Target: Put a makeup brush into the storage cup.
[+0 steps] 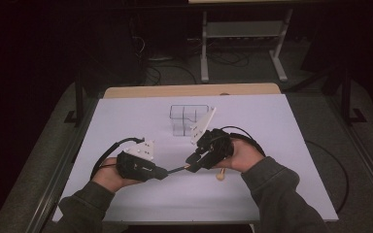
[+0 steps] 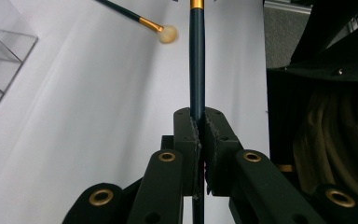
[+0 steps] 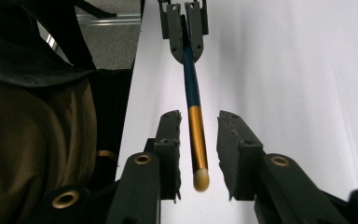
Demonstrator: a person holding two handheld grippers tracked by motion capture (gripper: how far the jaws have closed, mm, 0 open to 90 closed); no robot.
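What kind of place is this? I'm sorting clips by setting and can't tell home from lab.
Probably a lab or recording workspace, not a home: a white work table in a dark room, cables on the carpeted floor, a metal equipment stand behind, and a person working with two handheld grippers.

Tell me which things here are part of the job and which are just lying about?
In use:
- left tool, shut on the dark blue brush
- right tool, jaws open around that brush's gold end

Lying about:
- second brush, flat on the white table
- clear organizer, farther back
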